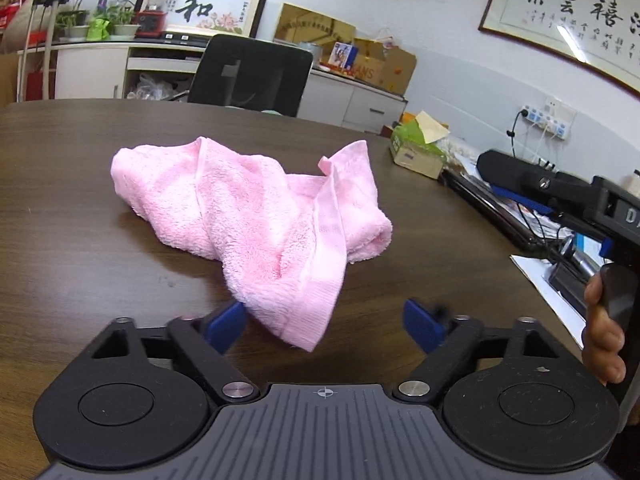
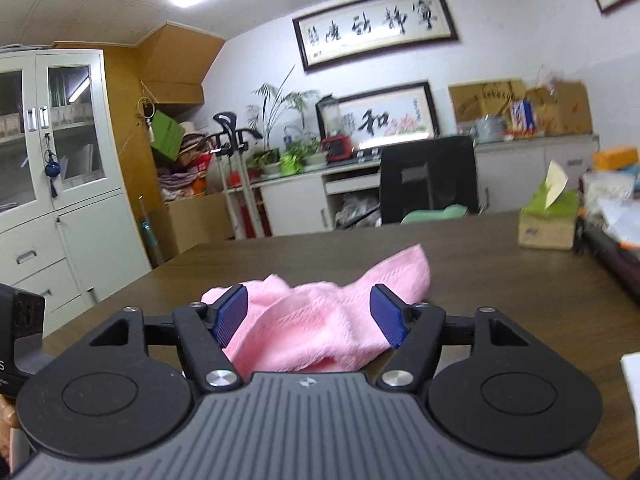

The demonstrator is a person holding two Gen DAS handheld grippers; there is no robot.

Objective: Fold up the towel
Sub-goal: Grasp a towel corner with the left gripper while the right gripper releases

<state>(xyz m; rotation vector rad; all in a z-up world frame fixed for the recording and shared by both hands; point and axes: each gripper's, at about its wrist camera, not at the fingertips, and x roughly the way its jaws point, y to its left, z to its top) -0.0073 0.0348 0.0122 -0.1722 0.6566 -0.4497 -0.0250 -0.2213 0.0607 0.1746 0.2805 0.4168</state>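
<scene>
We hold two grippers over a pink towel point(image 1: 256, 216) that lies crumpled in a loose heap near the middle of the dark wooden table point(image 1: 60, 200), well clear of its far edge and of the tissue box point(image 1: 418, 148) by its right edge. The left gripper point(image 1: 324, 322) stands wide, the towel's nearest hemmed corner lying between its blue pads point(image 1: 226, 322) without being pinched. The right gripper point(image 2: 310, 316) is likewise wide apart, the cloth bunched between and below its fingers, unclamped as far as we can see. We judge the terry soft, light and limp: it will sag and drag rather than hold a shape, and it should not slip from ribbed pads. The flat woven hem band at the corners looks the surest place to take hold, one corner for each gripper, so the heap can be spread before any fold.
</scene>
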